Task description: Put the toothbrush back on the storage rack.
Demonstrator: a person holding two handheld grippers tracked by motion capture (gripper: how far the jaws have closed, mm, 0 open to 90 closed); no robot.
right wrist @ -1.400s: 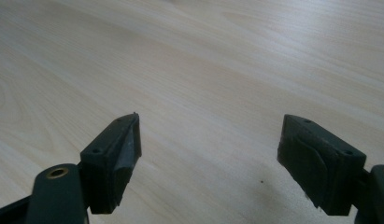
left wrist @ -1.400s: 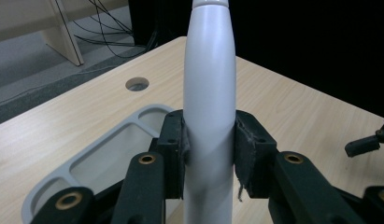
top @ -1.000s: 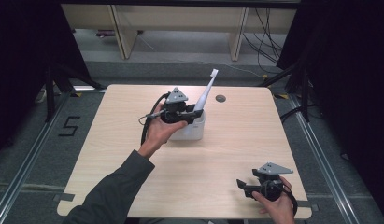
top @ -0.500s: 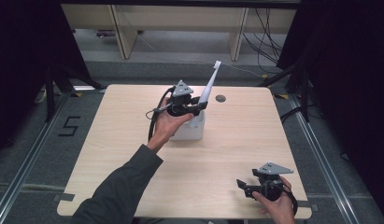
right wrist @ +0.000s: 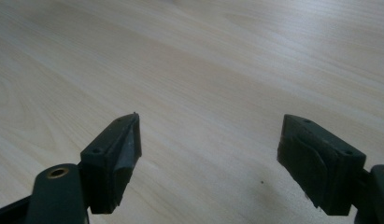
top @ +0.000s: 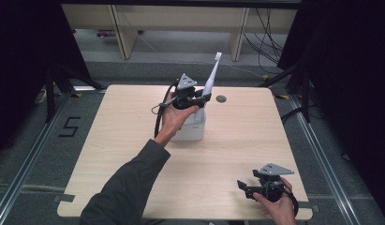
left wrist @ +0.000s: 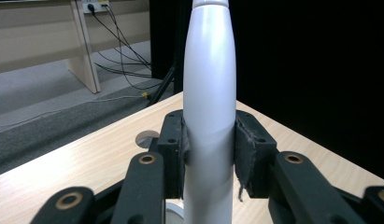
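While left fingers clamp toothbrush above white box, right fingers gape empty.

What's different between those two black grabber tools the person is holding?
The left gripper has its jaws shut on a white electric toothbrush; the right gripper has its jaws wide apart with nothing between them. The left is raised above a white box; the right sits low by the table's near edge. Both carry grey triangular plates.

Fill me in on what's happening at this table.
A person works with a gripper in each hand. The left gripper is clamped on a white electric toothbrush, holding it tilted above a white box on the wooden table. The right gripper rests near the table's front edge, jaws open and empty.
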